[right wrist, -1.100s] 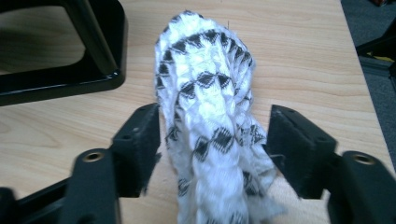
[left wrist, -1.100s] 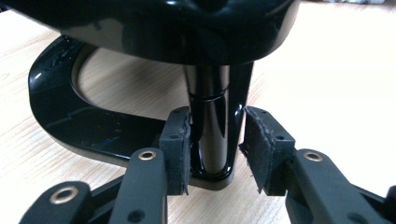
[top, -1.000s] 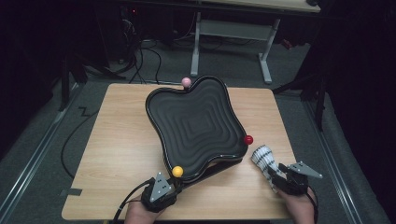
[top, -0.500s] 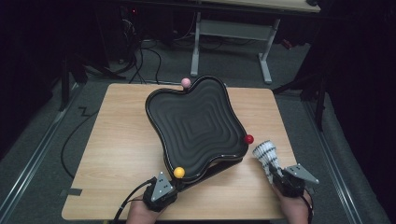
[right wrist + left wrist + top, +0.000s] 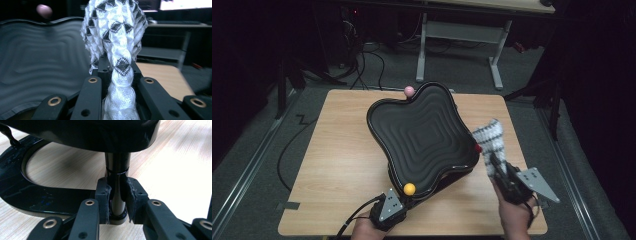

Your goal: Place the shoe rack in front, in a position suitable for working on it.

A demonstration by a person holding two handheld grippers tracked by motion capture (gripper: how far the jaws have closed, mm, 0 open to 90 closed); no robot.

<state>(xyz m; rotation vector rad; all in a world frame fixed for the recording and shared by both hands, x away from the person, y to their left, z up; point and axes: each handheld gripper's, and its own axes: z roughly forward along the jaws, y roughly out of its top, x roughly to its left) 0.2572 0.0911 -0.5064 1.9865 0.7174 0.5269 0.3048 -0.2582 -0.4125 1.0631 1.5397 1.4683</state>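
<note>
One black wavy tray (image 5: 422,137) stands tilted on its stand mid-table, with three balls at its rim: pink (image 5: 409,90) far, red (image 5: 478,148) right, yellow (image 5: 409,188) near. The left gripper (image 5: 117,195) clamps the stand's post (image 5: 117,166). The right gripper (image 5: 498,167), near right, pinches one patterned cloth (image 5: 489,137) beside the tray's right edge.

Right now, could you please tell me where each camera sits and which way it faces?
High view: above the person's side, looking forward and down on the table and black tray; both hands enter below.
Left gripper view: on the left gripper, looking along its jaws, shut on the tray's post.
Right gripper view: on the right gripper, shut on a cloth.
All share the tray.
</note>
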